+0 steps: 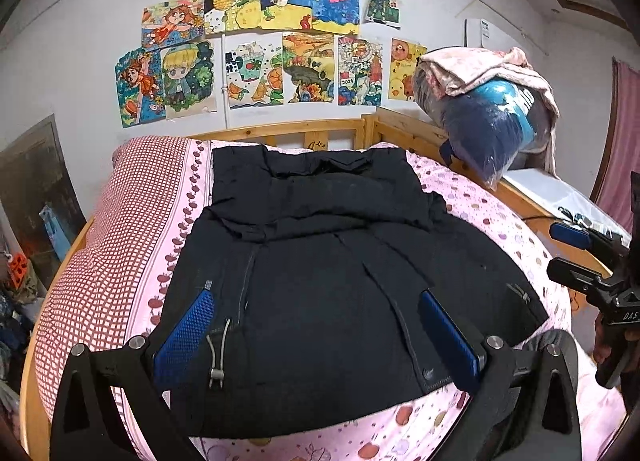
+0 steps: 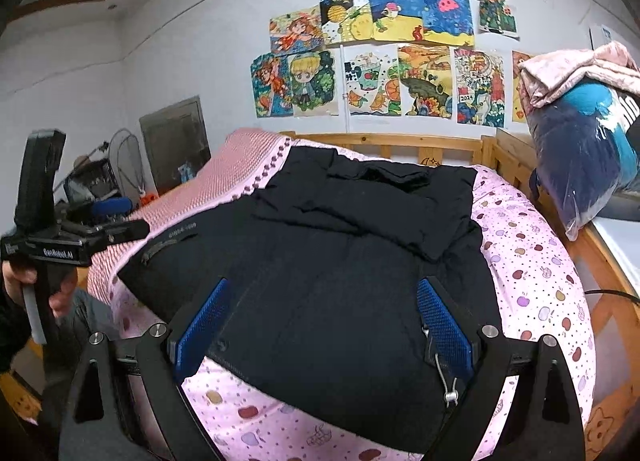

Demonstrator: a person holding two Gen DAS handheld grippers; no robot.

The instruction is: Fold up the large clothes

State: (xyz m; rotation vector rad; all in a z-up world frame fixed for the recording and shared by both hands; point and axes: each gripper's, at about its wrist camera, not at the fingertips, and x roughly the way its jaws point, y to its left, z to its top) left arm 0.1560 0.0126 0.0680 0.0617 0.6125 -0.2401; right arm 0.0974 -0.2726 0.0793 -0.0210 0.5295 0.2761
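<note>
A large black jacket (image 1: 320, 261) lies flat on the pink apple-print quilt (image 1: 500, 217), its upper part and sleeves folded over the body. My left gripper (image 1: 316, 295) hovers over the near hem, open wide, nothing between its blue pads (image 1: 188, 325). A grey drawcord toggle (image 1: 216, 369) hangs by the left pad. In the right wrist view my right gripper (image 2: 323, 287) stands open above the same hem of the jacket (image 2: 340, 261). Each gripper shows in the other's view: the right one (image 1: 554, 249) at the right edge, the left one (image 2: 120, 217) held by a hand (image 2: 60, 301).
A red-checked cover (image 1: 112, 229) lies along the bed's left side. The wooden bed rail (image 1: 280, 133) runs behind. A plastic bag of blue bedding (image 1: 492, 121) with a pink blanket on top sits at the right corner, beside a white surface (image 1: 560, 193). Drawings cover the wall.
</note>
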